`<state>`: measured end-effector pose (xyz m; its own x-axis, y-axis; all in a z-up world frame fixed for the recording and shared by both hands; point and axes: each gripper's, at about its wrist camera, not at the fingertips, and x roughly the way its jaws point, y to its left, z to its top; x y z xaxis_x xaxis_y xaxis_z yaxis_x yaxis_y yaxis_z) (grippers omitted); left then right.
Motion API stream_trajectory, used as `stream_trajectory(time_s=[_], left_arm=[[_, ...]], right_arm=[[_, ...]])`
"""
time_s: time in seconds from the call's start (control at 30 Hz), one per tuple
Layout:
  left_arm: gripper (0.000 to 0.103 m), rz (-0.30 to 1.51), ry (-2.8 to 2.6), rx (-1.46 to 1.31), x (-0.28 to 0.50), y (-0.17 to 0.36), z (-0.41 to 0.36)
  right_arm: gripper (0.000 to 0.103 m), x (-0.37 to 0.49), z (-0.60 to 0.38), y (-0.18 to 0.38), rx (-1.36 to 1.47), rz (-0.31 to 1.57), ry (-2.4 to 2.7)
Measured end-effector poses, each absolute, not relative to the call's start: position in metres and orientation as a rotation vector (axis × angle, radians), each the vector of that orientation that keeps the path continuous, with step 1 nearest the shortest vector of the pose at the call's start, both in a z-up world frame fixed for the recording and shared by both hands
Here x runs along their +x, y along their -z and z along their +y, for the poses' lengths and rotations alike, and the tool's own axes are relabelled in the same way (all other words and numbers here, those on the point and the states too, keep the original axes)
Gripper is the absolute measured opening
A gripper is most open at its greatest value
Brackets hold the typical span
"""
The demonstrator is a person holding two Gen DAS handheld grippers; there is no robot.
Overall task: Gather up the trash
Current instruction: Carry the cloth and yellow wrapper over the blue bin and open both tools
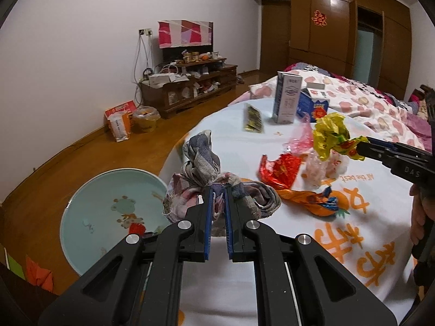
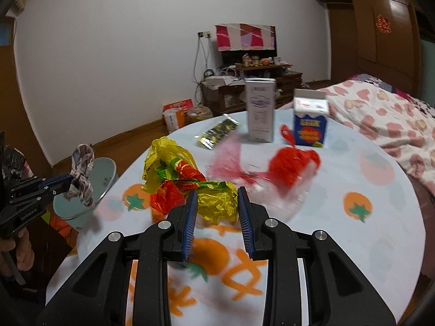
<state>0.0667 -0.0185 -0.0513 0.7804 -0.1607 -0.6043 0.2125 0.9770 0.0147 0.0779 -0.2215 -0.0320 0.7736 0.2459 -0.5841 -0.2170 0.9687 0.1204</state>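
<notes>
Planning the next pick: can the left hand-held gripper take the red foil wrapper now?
Probably not yet. The left hand-held gripper is shut on the crumpled cloth, so its jaws are taken. The red foil wrapper lies uncovered on the table, with nothing blocking the way.

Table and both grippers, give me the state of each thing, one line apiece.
Left gripper: shut on the rag.
Rag: bunched, lifted.
Right gripper: shut on the yellow bag.
Yellow bag: crumpled, held.
Bin: open, beside the table.
Tall grey carton: upright.
Blue carton: upright.
Red bag: crumpled on the table.
</notes>
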Motion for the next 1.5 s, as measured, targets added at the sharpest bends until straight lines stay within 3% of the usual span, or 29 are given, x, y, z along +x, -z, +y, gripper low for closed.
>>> stream_trajectory(time_s=[1.5], left_arm=[[0.009, 0.601, -0.097, -0.002, 0.068, 0.052, 0.096]], right_arm=[[0.031, 0.153, -0.05, 0.04, -0.104, 0.611, -0.508]])
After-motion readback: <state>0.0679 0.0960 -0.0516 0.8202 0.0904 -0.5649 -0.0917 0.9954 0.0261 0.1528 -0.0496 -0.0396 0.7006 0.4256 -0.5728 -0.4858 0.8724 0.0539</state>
